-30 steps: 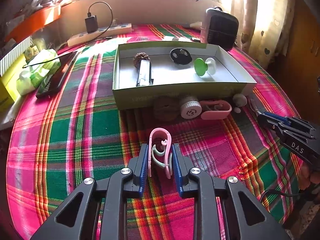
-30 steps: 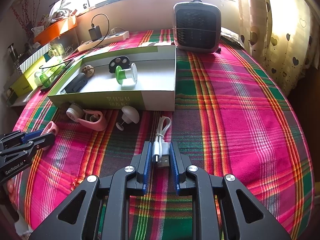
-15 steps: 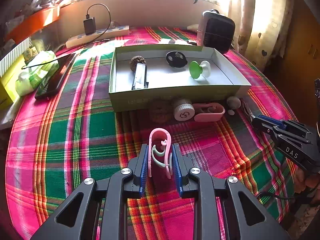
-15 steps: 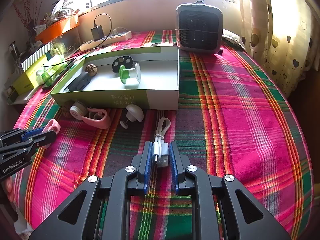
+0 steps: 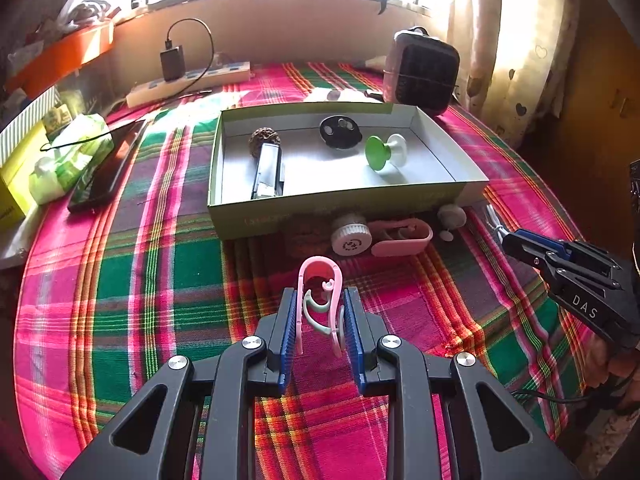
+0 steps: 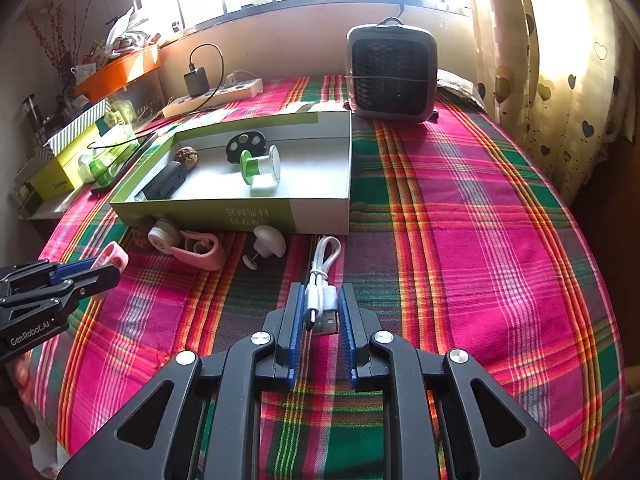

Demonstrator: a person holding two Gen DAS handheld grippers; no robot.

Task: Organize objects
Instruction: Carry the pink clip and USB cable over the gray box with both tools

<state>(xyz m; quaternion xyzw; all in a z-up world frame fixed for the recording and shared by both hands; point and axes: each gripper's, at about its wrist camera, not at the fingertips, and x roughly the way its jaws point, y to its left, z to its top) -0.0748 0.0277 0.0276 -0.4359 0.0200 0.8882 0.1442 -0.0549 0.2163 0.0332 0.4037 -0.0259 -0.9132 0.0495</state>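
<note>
Reading the markings first: my right claw (image 5: 516,245), seen from the left wrist view, carries the letters "DAS" on its black body, and my left claw (image 6: 105,274), seen from the right wrist view, carries "GenRobot.AI". The green box (image 6: 224,216) bears a line of printed characters on its near wall, upside down and not legible to me.

My left claw (image 5: 320,320) is clamped on a pink clip (image 5: 320,296), which stands upright between the blue pads, its rounded end pointing away toward the box (image 5: 340,200). My right claw (image 6: 323,312) is clamped on a white USB cable (image 6: 322,280); the plugs sit between the pads and the folded loop lies on the plaid cloth (image 6: 460,220) covering the worktop, just short of the box.

Inside the box lie a green-and-white spool (image 6: 260,166), a black disc (image 6: 245,144), a walnut (image 6: 187,157) and a dark oblong item (image 6: 164,182). Against the box's near wall, on the cloth, lie a second pink clip (image 6: 200,250), a white cap (image 6: 162,236) and a white knob (image 6: 266,240).
</note>
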